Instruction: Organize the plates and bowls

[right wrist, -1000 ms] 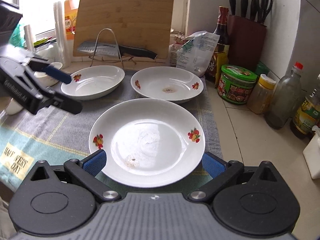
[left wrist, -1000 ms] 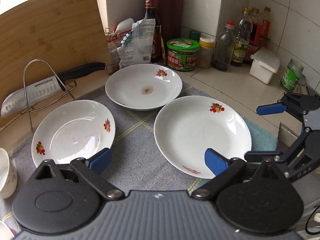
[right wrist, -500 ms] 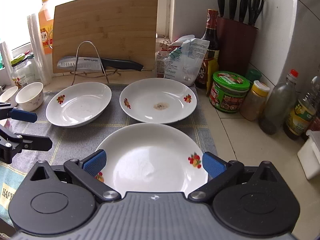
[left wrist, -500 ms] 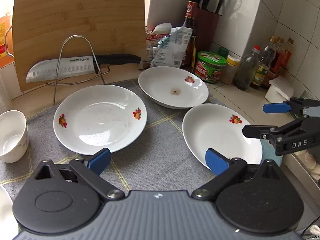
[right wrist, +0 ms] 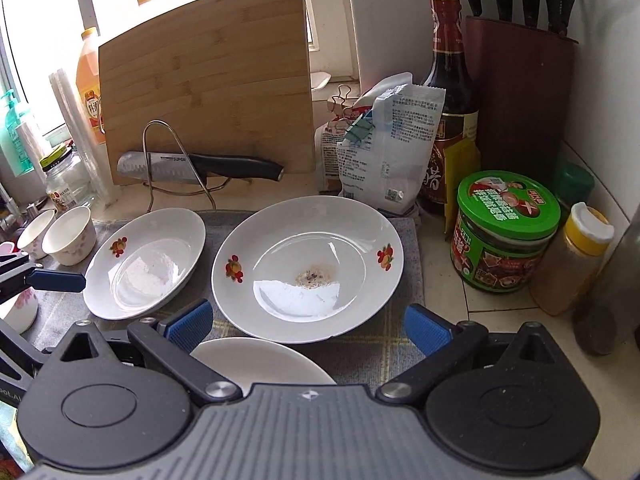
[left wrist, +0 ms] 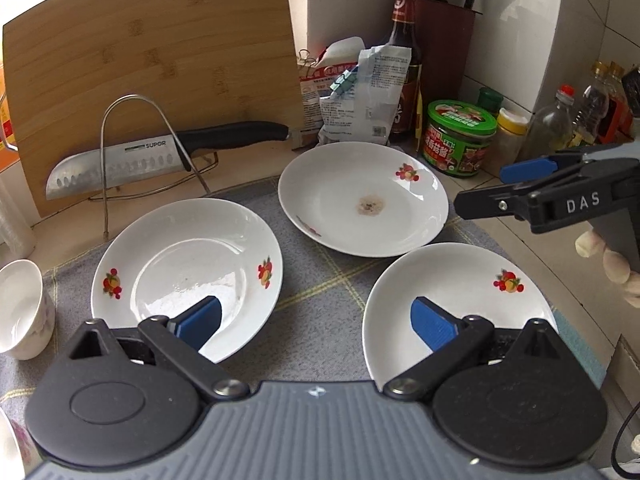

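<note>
Our right hand-held gripper (right wrist: 306,328) is wide open and holds nothing. The stained plate (right wrist: 308,268) lies straight ahead of it, with dried food inside. Our left hand-held gripper (left wrist: 316,322), open and empty too, hangs between the left plate (left wrist: 188,276) and the near plate (left wrist: 460,300), both empty.
</note>
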